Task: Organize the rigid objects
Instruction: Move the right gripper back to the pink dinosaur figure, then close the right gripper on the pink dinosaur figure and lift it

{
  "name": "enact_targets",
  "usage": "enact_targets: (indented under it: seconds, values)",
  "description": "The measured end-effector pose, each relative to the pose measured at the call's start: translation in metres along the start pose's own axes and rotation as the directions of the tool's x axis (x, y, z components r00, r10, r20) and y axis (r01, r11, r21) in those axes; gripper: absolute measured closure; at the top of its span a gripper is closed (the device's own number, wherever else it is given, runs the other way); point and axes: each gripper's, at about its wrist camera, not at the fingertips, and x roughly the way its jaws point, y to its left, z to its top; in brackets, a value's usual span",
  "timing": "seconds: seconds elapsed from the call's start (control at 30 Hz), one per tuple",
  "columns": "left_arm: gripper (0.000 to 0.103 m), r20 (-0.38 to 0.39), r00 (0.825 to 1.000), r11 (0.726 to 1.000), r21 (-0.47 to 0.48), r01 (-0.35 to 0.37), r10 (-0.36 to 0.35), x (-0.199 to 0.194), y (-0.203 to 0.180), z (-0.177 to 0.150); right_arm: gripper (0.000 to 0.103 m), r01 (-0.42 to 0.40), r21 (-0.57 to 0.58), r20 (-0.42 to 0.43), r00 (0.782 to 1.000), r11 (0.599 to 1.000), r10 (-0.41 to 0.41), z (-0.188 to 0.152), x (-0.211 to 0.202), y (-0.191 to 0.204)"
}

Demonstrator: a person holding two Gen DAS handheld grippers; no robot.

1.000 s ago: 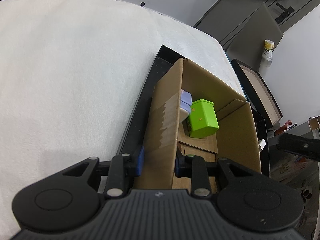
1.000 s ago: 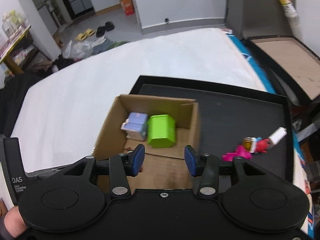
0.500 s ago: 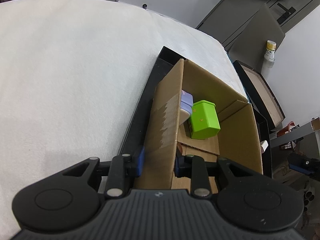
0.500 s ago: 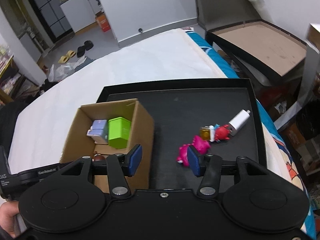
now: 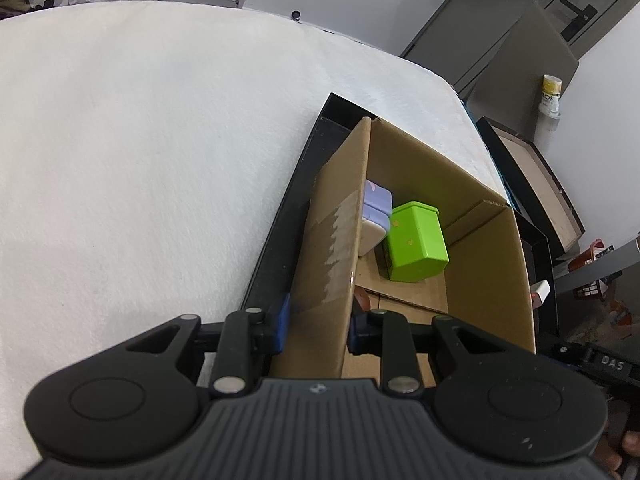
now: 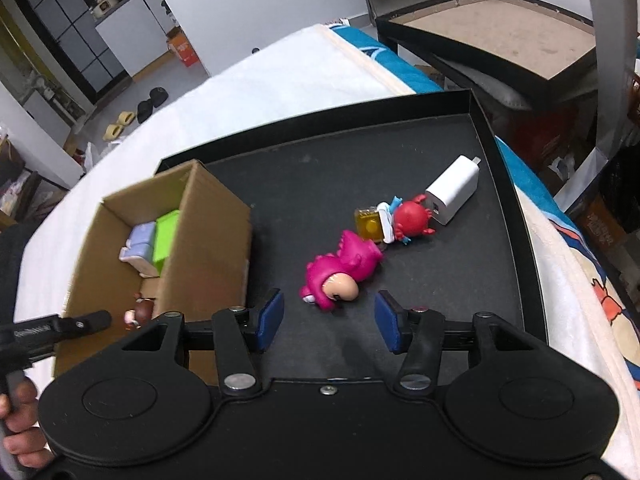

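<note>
My left gripper [image 5: 318, 320] is shut on the near side wall of the cardboard box [image 5: 332, 240], one pad outside and one inside. In the box lie a green tin [image 5: 416, 244] and a lilac-and-white block [image 5: 376, 216]. The right wrist view shows the box [image 6: 208, 240] standing on the black tray [image 6: 320, 184], with a small brown figure [image 6: 140, 312] in its near corner. My right gripper [image 6: 330, 316] is open just short of a pink dinosaur toy [image 6: 340, 268], touching nothing. Beyond it lie a yellow cube [image 6: 368, 222], a red crab figure [image 6: 412, 218] and a white charger [image 6: 454, 190].
The tray sits on a white padded bed top [image 5: 140, 160]. Its raised rim [image 6: 500, 184] borders the toys on the right. A second black tray [image 6: 492, 36] stands off the bed behind. A hand [image 6: 20, 432] holds the left gripper's handle.
My right gripper has swung right and down, from above the box to low over the tray in front of the pink dinosaur, with its jaws a little wider. The left gripper keeps its hold on the box wall.
</note>
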Motion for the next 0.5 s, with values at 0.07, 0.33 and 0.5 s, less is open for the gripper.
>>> enact_targets:
  seconds: [0.07,0.33,0.5]
  values:
    - [0.077,0.003,1.000,1.000,-0.005,-0.006,0.006,0.001,0.000,0.001,0.052,-0.022,0.023,-0.005,1.000,0.999,0.022,0.000,0.008,-0.004]
    - [0.078,0.005,1.000,1.000,-0.018,-0.022,0.023,0.004,-0.001,0.001,0.052,-0.062,0.022,-0.020,0.998,0.998,0.062,0.003,0.037,-0.009]
    - [0.078,0.003,0.999,0.999,-0.015,-0.032,0.032,0.007,-0.003,0.001,0.052,-0.049,-0.010,-0.021,0.999,0.999,0.049,0.002,0.044,-0.005]
